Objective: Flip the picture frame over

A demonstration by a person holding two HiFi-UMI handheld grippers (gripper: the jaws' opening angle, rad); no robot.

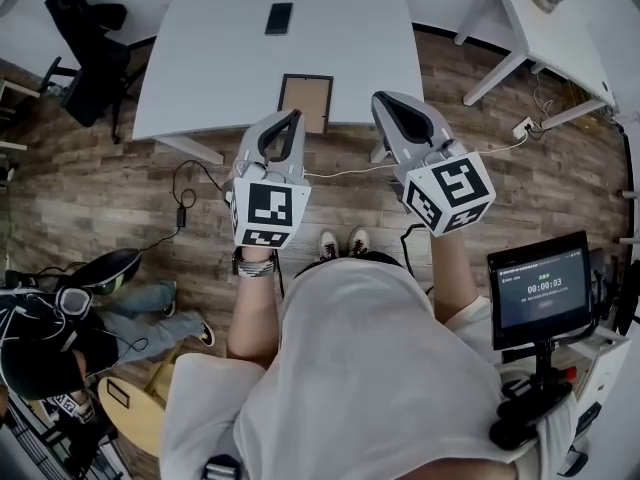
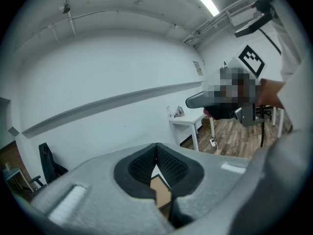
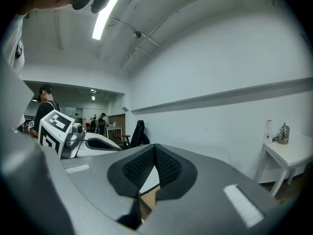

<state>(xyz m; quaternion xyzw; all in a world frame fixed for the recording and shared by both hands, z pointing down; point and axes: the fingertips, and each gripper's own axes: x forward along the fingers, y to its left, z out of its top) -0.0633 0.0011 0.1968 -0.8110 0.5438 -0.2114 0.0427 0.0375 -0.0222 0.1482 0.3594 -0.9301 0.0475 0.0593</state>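
The picture frame (image 1: 305, 102) lies flat at the near edge of the white table (image 1: 210, 58), its brown backing up inside a dark rim. My left gripper (image 1: 292, 117) hovers just left of it with its jaws shut and nothing between them. My right gripper (image 1: 384, 101) hangs just right of the frame, also shut and empty. In the left gripper view the closed pads (image 2: 146, 168) meet above a sliver of the frame (image 2: 161, 191). The right gripper view shows its jaws closed too, with a corner of the frame (image 3: 149, 198) below them.
A black phone (image 1: 279, 18) lies further back on the table. A black chair (image 1: 88, 53) stands at the left, a second white table (image 1: 550, 28) at the right. A tablet on a stand (image 1: 540, 288) is at my right, a seated person (image 1: 60, 318) at my left, cables on the floor.
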